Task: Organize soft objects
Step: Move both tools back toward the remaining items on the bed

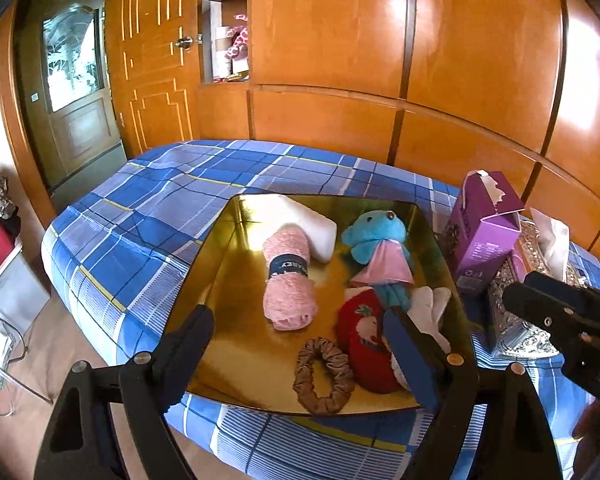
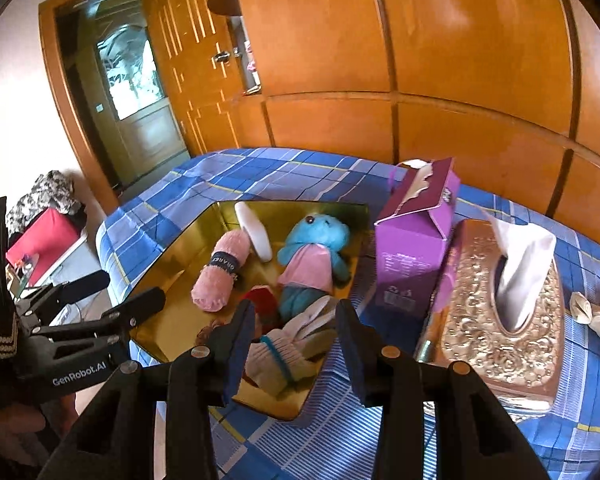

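Both grippers hover over the near edge of a bed: the left gripper [image 1: 300, 344] has its jaws spread wide with nothing between them, and the right gripper [image 2: 296, 332] has its jaws partly apart, above a bundle of white gloves [image 2: 292, 348] without pressing on it.

Behind everything stands a glossy orange-brown wooden wardrobe [image 1: 400, 40] with curved panels, and to its left a panelled door [image 1: 156, 60]. The bed [image 1: 140, 216] is covered in a blue, white and yellow checked sheet. On it lies a shiny gold tray [image 1: 240, 340], flat and mirror-like, holding the soft things. Just right of the tray, crowding that side, stand an embossed gold tissue box [image 2: 496, 312] with a white tissue sticking up and a tall purple carton [image 2: 416, 240] with a torn top.

In the tray, a fuzzy blue plush toy [image 1: 374, 232] in a pink garment lies on its back. Left of it is a rolled pink towel [image 1: 288, 280] with a dark band, touching a white wedge-shaped foam block [image 1: 312, 224]. Nearer, a red stuffed piece [image 1: 360, 340] with a printed figure lies between the gloves and a brown satin scrunchie [image 1: 324, 376], which sits at the front edge.
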Demonstrator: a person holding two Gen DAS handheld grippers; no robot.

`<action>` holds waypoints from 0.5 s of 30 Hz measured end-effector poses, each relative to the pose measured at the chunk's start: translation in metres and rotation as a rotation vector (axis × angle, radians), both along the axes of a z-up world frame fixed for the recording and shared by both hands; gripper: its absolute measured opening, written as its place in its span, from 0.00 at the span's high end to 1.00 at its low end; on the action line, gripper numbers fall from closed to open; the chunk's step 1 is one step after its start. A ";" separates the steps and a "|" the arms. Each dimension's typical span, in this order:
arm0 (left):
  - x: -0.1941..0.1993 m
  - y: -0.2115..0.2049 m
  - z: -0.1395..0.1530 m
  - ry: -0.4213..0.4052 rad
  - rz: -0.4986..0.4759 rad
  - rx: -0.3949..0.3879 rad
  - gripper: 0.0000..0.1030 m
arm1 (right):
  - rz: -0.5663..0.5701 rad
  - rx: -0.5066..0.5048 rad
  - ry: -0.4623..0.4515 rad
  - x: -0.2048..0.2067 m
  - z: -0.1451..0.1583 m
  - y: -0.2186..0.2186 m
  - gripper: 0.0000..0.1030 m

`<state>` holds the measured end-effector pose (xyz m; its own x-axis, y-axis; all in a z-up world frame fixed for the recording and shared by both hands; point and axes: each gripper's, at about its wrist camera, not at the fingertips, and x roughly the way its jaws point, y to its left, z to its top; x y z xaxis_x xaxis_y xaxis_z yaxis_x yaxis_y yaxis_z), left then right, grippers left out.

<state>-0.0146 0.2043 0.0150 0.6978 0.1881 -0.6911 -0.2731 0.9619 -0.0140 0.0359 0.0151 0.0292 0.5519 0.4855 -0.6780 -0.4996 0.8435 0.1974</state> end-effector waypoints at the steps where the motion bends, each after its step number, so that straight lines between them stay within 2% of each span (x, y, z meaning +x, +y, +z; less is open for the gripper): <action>1: 0.000 -0.001 0.001 0.000 -0.004 0.002 0.15 | -0.008 0.000 -0.004 -0.001 0.001 -0.002 0.59; 15: 0.000 -0.036 0.011 -0.016 -0.097 0.039 0.15 | -0.145 0.043 -0.073 -0.004 0.023 -0.063 0.59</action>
